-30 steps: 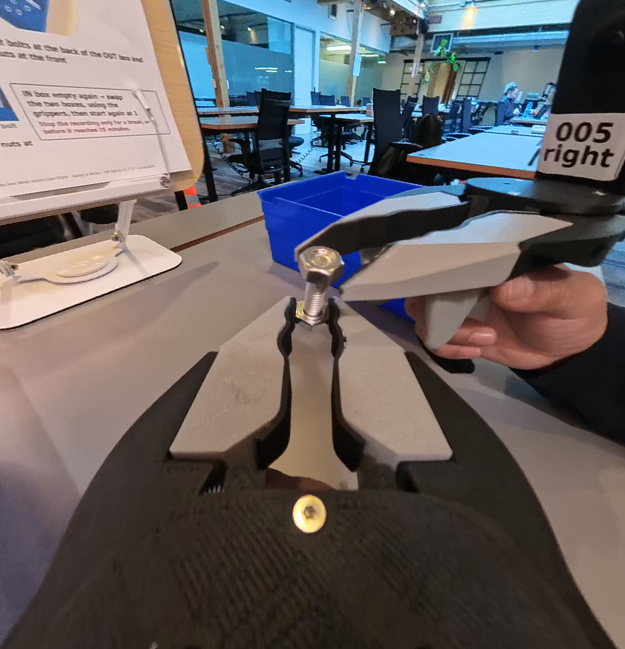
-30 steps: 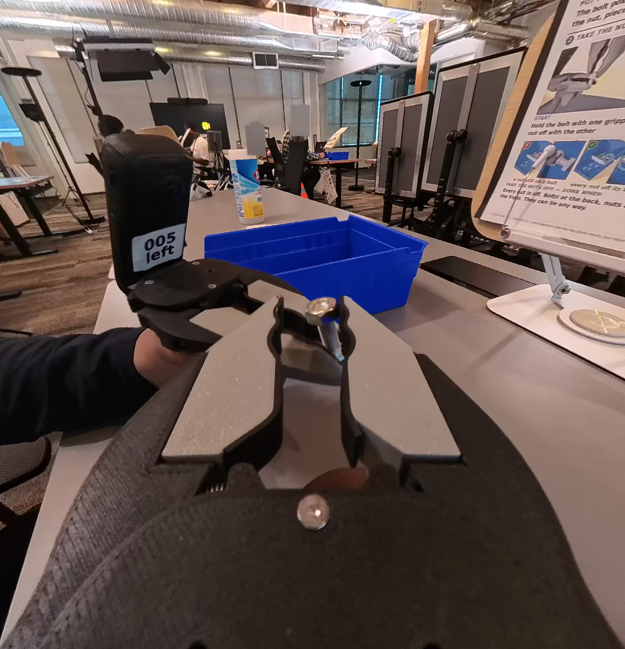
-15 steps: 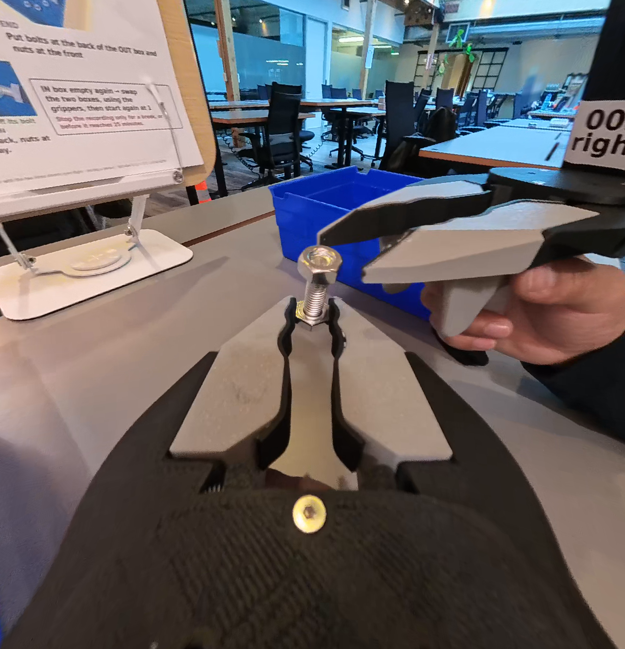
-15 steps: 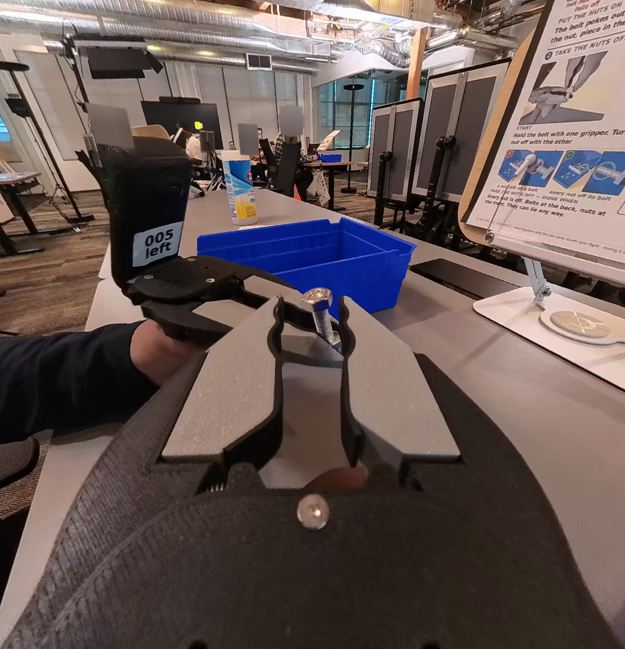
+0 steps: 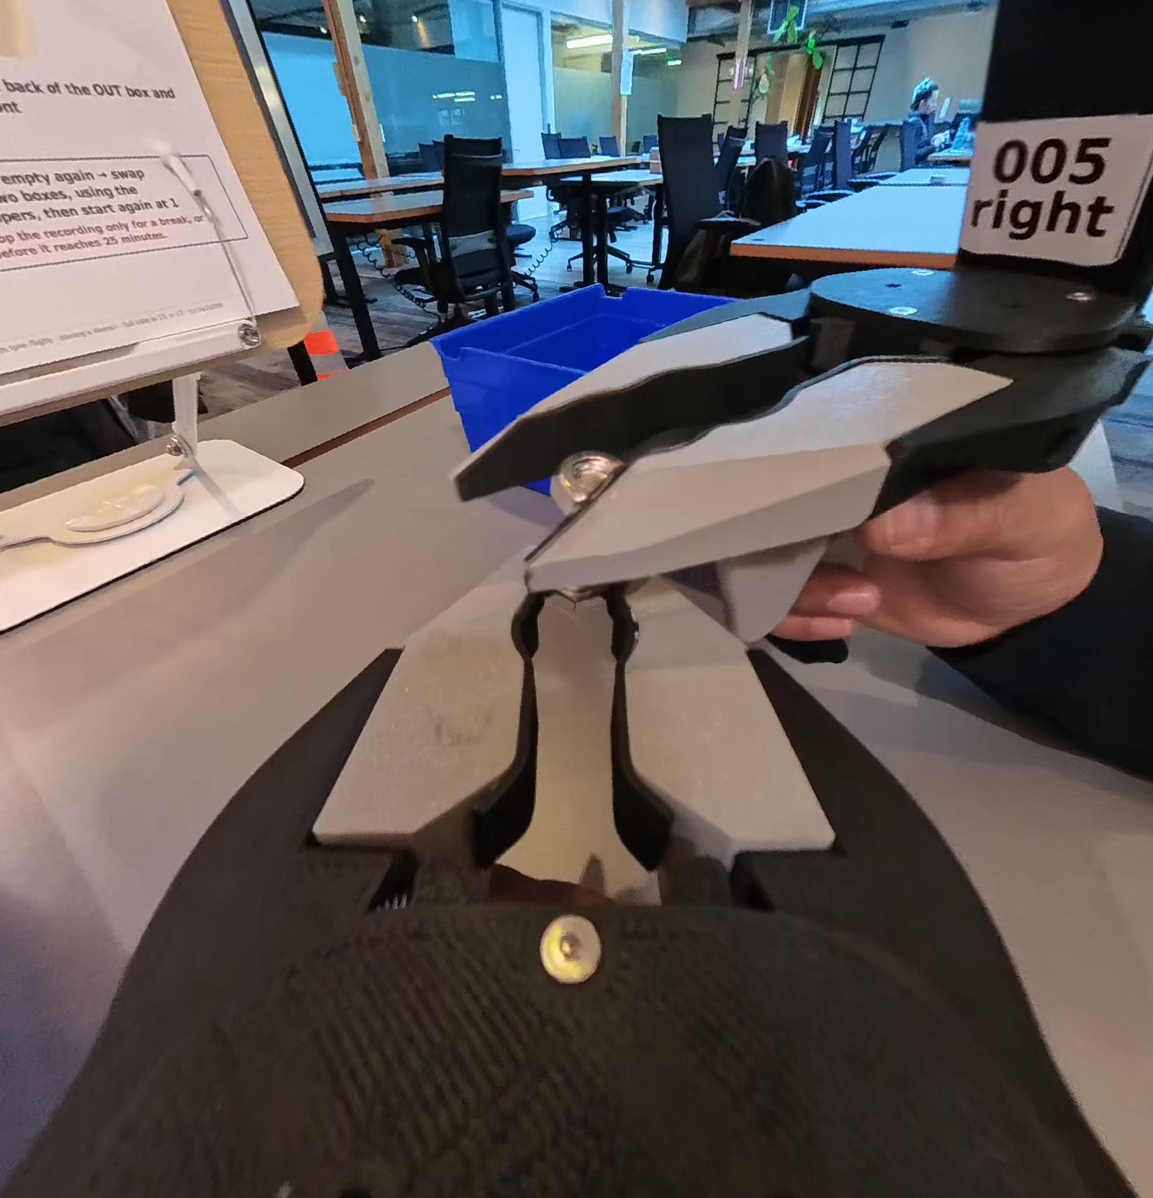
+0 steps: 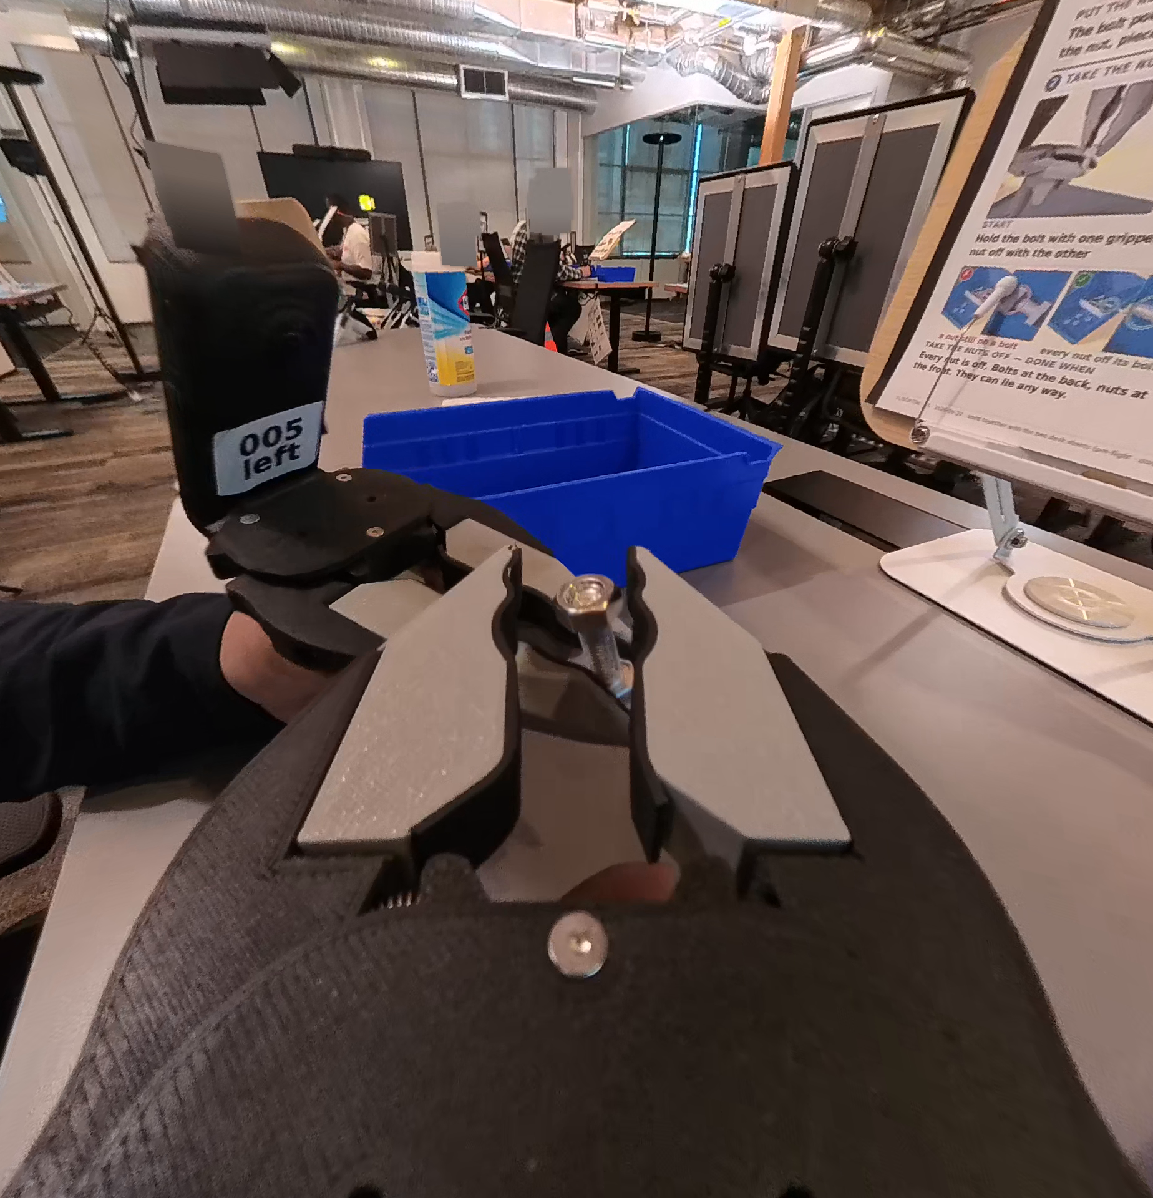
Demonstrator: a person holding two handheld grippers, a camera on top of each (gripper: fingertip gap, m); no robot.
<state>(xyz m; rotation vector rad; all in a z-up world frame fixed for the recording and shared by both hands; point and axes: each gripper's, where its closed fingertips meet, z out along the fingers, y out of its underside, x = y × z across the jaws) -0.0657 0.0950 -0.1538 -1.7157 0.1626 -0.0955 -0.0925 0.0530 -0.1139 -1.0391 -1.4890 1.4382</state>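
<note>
Left gripper (image 5: 570, 599): fingers narrow, clamped on the lower end of a bolt; the grip point is mostly hidden in the left wrist view by the right gripper's fingers crossing in front.
Right gripper (image 6: 570, 587): fingers set narrowly apart around the bolt's head; whether they press on it, I cannot tell. In the left wrist view it comes in from the right of the frame, held in a hand (image 5: 950, 570).
Bolt (image 6: 593, 625): silver, hex head up and tilted toward the camera, at centre of the right wrist view, above the table between the two grippers; in the left wrist view only its head shows between the right gripper's fingers.
Bin (image 6: 658, 512): blue, on the table just behind the grippers, centre of the frame.
Table (image 6: 950, 745): grey.
Stand (image 6: 1040, 583): white, at the right edge, holding a printed sheet (image 6: 1079, 227).
Canister (image 6: 445, 330): white and yellow, well behind the bin, upper centre-left.
</note>
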